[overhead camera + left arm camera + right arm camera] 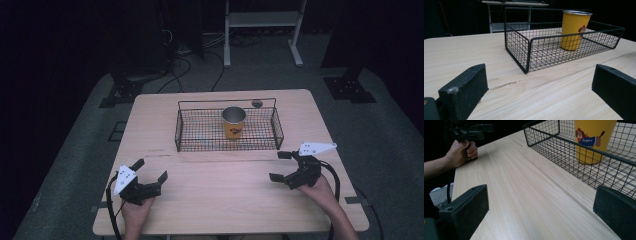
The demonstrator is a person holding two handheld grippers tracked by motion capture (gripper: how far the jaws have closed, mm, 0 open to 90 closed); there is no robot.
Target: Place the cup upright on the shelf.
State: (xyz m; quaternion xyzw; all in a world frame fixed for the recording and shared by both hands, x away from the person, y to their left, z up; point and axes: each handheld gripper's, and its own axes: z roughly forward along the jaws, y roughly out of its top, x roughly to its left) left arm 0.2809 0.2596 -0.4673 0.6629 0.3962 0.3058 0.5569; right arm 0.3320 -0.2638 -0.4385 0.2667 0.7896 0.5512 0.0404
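Observation:
A yellow metal cup (233, 122) with a cartoon dog print stands upright inside a black wire basket (200, 137) at the far middle of the wooden table (225, 195). My left gripper (150, 170) rests at the near left, held by a hand, its jaws wide apart with nothing between them. At the near right my right gripper (280, 166) is open and empty too, just in front of the basket's right corner. From the left gripper view the cup (574, 30) sits in the basket (529, 52) ahead. The right gripper view has the cup (594, 140) close, behind the basket wall (564, 152).
A small dark round mark (257, 103) lies on the table behind the basket. Beyond the table are a white frame stand (262, 30), cables on the grey floor and dark equipment legs. The right gripper view catches the person's other hand (461, 152) holding the left gripper.

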